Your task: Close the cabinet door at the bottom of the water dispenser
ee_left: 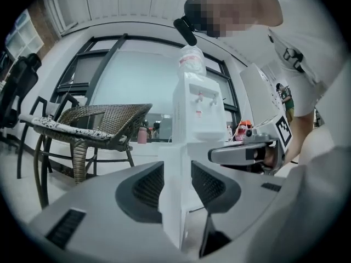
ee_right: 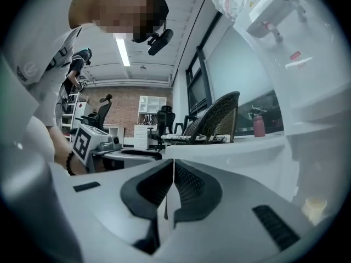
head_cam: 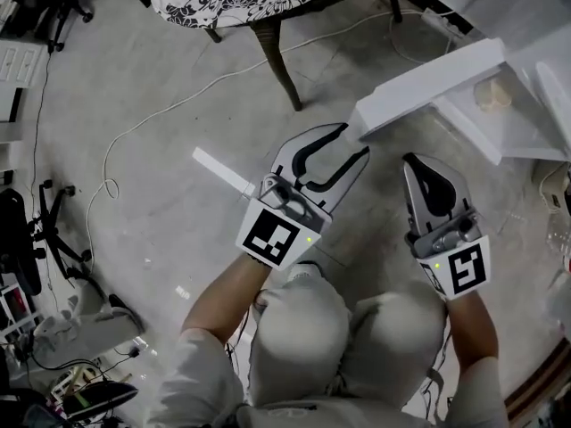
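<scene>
A: Left gripper (head_cam: 354,139)?
B: Jaws apart, astride the free edge of the cabinet door (head_cam: 428,83). Pads not clamped on it.
A: Right gripper (head_cam: 412,163)?
B: Jaws together, nothing between them. Beside the left one, near the door.
A: The door?
B: Swung open, standing out from the foot of the water dispenser (ee_left: 197,108).

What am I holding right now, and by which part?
Nothing is clamped. The jaws of the left gripper stand apart astride the free edge of the cabinet door, not visibly pressing it. The jaws of the right gripper are together and empty.
</scene>
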`<state>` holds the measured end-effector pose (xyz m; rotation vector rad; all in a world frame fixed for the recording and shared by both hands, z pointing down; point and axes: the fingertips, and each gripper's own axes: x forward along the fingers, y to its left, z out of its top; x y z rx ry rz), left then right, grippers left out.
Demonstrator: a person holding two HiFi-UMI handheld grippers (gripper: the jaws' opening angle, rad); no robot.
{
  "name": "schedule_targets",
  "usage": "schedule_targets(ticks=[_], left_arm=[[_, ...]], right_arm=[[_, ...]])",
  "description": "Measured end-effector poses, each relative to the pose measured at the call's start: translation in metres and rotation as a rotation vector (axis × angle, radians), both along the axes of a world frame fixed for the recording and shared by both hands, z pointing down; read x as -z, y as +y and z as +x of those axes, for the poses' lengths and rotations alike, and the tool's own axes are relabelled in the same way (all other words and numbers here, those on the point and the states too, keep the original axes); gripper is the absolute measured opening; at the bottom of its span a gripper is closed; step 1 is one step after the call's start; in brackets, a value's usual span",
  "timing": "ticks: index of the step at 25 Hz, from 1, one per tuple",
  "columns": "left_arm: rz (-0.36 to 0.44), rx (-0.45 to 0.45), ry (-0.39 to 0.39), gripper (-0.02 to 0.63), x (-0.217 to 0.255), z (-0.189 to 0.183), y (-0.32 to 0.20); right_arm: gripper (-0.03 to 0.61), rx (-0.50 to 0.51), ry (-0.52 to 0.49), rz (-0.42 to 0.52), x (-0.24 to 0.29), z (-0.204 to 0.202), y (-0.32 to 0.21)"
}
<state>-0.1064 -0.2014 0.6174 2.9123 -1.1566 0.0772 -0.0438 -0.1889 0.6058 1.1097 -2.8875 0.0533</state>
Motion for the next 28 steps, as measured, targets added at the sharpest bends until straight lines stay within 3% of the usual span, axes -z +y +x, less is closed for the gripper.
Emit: schedule_targets(ticks=[9,28], left_arm=[[0.033,-0.049,0.038,0.196,-0.028,0.008,-0.027],[0.054,-0.021,0.052,0.181,-0.033,0.025,-0.033]], right_arm=[[0.017,0.018,0.025,0.026,-0.036,0.001,-0.006],[0.017,-0.051,0.037,0.019,-0.066,0.024,-0.001]])
